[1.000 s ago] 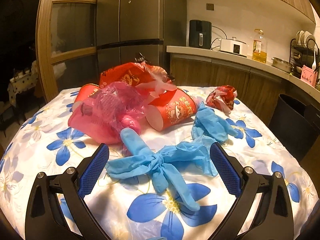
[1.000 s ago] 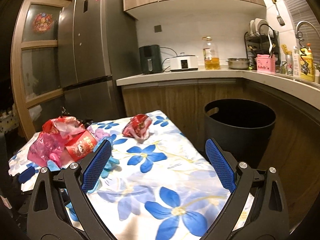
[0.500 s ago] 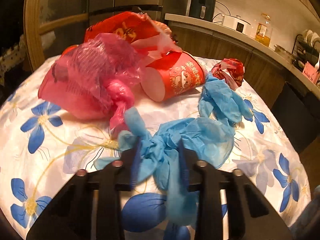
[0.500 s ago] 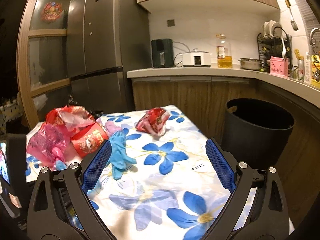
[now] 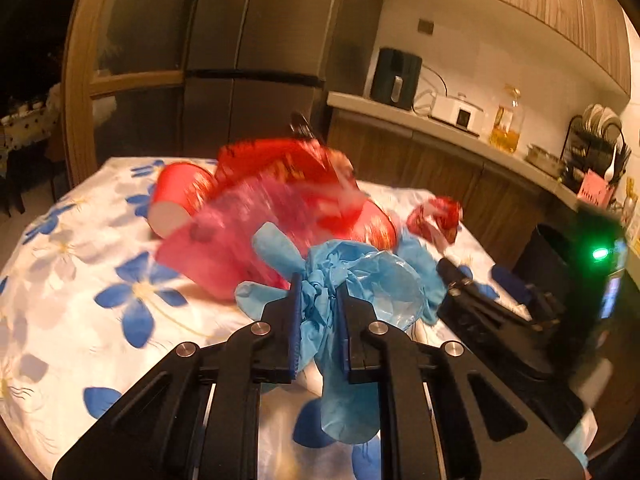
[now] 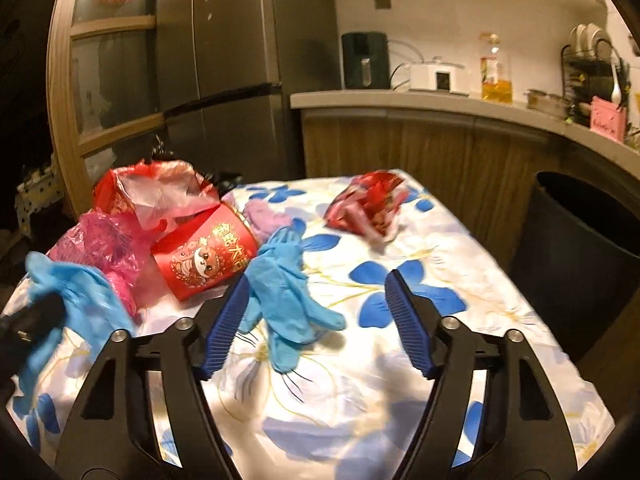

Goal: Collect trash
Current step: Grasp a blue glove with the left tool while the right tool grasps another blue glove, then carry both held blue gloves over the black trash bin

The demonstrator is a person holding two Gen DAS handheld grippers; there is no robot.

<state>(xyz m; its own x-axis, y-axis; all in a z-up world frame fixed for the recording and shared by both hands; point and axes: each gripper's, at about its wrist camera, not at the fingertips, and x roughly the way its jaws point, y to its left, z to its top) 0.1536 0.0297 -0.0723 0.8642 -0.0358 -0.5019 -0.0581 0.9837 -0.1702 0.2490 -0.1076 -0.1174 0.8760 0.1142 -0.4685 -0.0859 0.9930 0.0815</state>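
My left gripper (image 5: 319, 292) is closing, its pads pressing a knotted bundle of blue gloves (image 5: 352, 280) held a little above the flowered tablecloth (image 5: 80, 280); the bundle also shows in the right wrist view (image 6: 76, 292). My right gripper (image 6: 319, 280) is low over the table with its jaws closing. A single blue glove (image 6: 288, 292) lies flat between its fingers, close by the left pad and well apart from the right pad. Behind lie a red paper cup (image 6: 208, 256), a pink bag (image 6: 100, 244), a red bag (image 6: 140, 188) and a crumpled red wrapper (image 6: 368, 204).
A black bin (image 6: 580, 248) stands on the floor off the table's right edge, below the wooden counter (image 6: 440, 100). A second red cup (image 5: 180, 192) lies at the back left of the pile. A grey fridge (image 6: 240, 60) rises behind the table.
My left gripper closed on the knotted blue gloves and raised them off the cloth. My right gripper moved in low over the single blue glove and its jaws narrowed.
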